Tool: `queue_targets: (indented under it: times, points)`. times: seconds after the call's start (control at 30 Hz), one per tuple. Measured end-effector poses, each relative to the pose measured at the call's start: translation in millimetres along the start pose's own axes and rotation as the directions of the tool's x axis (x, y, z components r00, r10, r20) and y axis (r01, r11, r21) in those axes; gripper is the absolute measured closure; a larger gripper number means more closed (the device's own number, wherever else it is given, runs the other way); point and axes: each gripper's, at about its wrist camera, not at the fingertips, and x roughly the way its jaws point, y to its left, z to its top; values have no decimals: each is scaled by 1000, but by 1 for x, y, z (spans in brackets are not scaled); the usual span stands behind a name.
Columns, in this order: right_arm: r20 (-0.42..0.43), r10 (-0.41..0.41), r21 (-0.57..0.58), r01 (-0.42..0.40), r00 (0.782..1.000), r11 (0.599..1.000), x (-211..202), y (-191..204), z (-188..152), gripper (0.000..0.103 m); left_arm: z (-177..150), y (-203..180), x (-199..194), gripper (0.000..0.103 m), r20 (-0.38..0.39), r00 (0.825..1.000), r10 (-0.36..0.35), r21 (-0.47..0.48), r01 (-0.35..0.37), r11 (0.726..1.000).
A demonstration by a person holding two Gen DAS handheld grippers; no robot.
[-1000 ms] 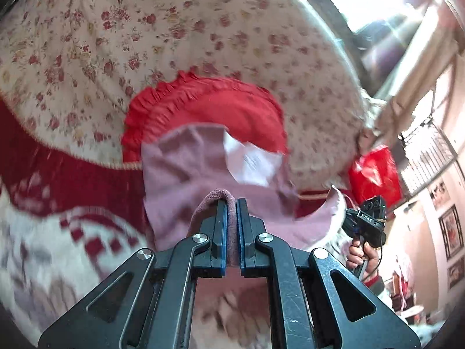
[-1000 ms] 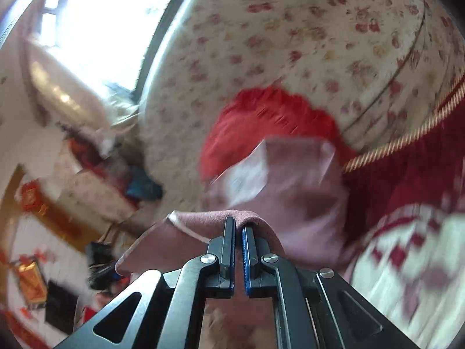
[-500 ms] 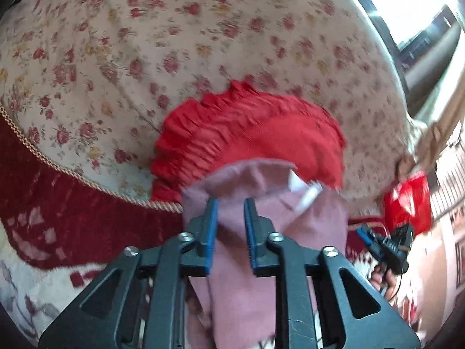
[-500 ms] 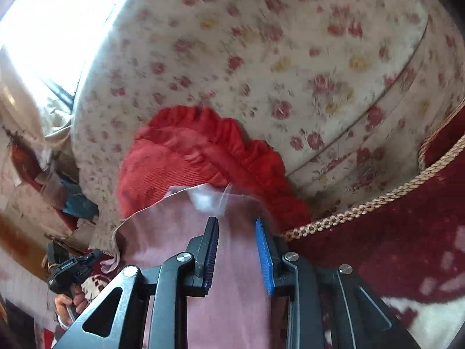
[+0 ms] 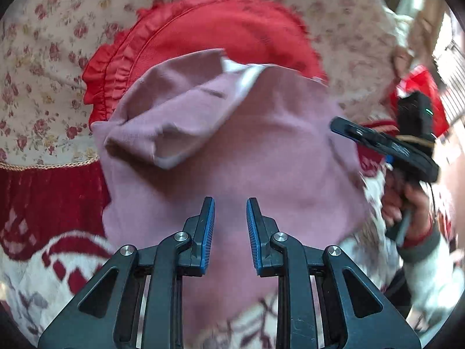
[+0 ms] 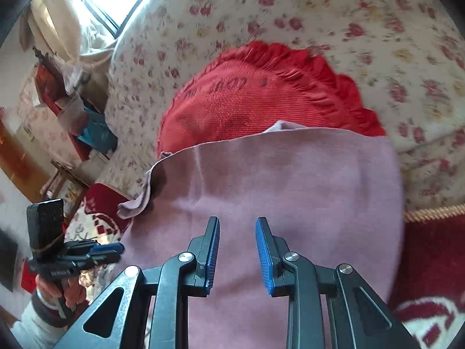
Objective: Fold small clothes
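the left gripper [image 5: 230,221] hangs with its blue-padded jaws apart and nothing between them, just above the dusty-pink knit garment [image 5: 232,157]. a folded sleeve [image 5: 174,116] lies ahead and left of its tips. the right gripper [image 6: 237,242] is likewise parted and empty over the same garment [image 6: 290,180]. beyond both claws, the garment's far edge overlaps a red ruffled cushion [image 6: 250,96] on the floral upholstered seat [image 6: 363,23]. a red and white patterned blanket [image 5: 43,203] lies beneath, left of the left claw.
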Motion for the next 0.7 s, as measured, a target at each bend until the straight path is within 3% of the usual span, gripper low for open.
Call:
queue_targets:
  times: [0.07, 0.13, 0.23, 0.33, 0.4, 0.53, 0.7]
  points:
    - [-18, 1, 20, 0, 1000, 1000, 14, 1, 11, 78, 21, 12, 5, 83, 37, 999, 27, -49, -25, 998]
    - [3, -37, 19, 37, 999, 999, 21, 4, 26, 78, 43, 32, -1, 83, 126, 992, -5, -148, 24, 989]
    - [49, -53, 17, 52, 997, 998, 23, 7, 45, 78, 61, 54, -9, 66, 221, 975, 24, -231, 28, 973]
    - [18, -88, 54, 87, 996, 995, 32, 6, 55, 78, 59, 75, -6, 65, 187, 982, 19, -337, 46, 940]
    - [25, -74, 54, 72, 997, 996, 24, 13, 51, 78, 46, 75, -11, 65, 192, 981, -25, -324, 88, 942]
    - [41, 6, -45, -4, 999, 999, 7, 44, 27, 78, 8, 57, -28, 65, 173, 985, -26, -236, 67, 969]
    - [-46, -25, -48, 22, 999, 999, 43, 52, 9, 78, -32, 38, -35, 58, 167, 986, -25, -220, 62, 974]
